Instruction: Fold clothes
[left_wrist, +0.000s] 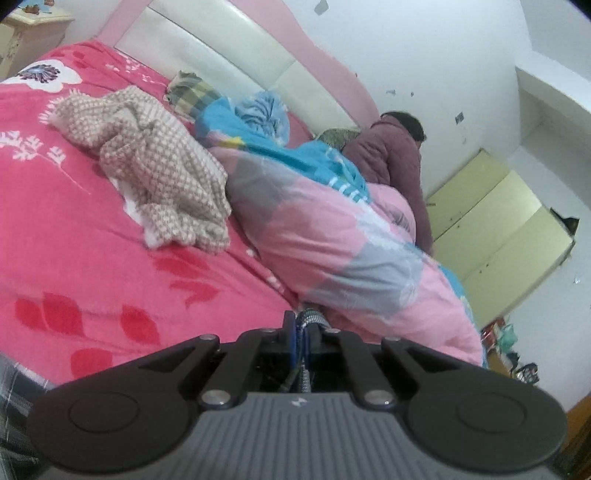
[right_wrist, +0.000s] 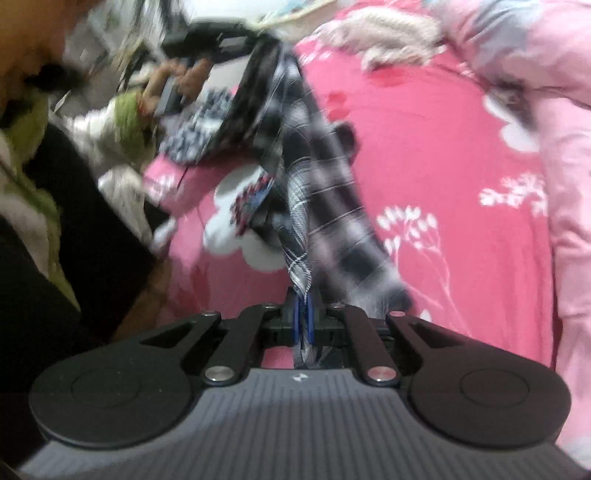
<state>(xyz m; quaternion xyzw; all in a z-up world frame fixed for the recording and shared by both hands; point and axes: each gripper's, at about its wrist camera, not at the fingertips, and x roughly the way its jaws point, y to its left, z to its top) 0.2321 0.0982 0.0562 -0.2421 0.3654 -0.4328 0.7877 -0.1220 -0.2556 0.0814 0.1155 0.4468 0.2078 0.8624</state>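
Observation:
A dark blue and white plaid garment (right_wrist: 314, 192) hangs stretched above the red floral bed sheet (right_wrist: 443, 166). My right gripper (right_wrist: 303, 314) is shut on one of its edges, and the cloth runs between the blue pads. The garment runs up and left to my left gripper (right_wrist: 275, 51), blurred, held by a hand (right_wrist: 173, 79). In the left wrist view my left gripper (left_wrist: 301, 326) is shut, with a bunch of the plaid garment (left_wrist: 314, 318) pinched between its jaws. Most of the garment is out of that view.
A crumpled beige checked garment (left_wrist: 155, 166) lies on the bed sheet (left_wrist: 74, 240). Beside it is a rolled pink, grey and blue quilt (left_wrist: 314, 229). A person in a maroon jacket (left_wrist: 391, 158) sits behind the quilt by the headboard (left_wrist: 221, 55). A cream wardrobe (left_wrist: 498, 229) stands at the right.

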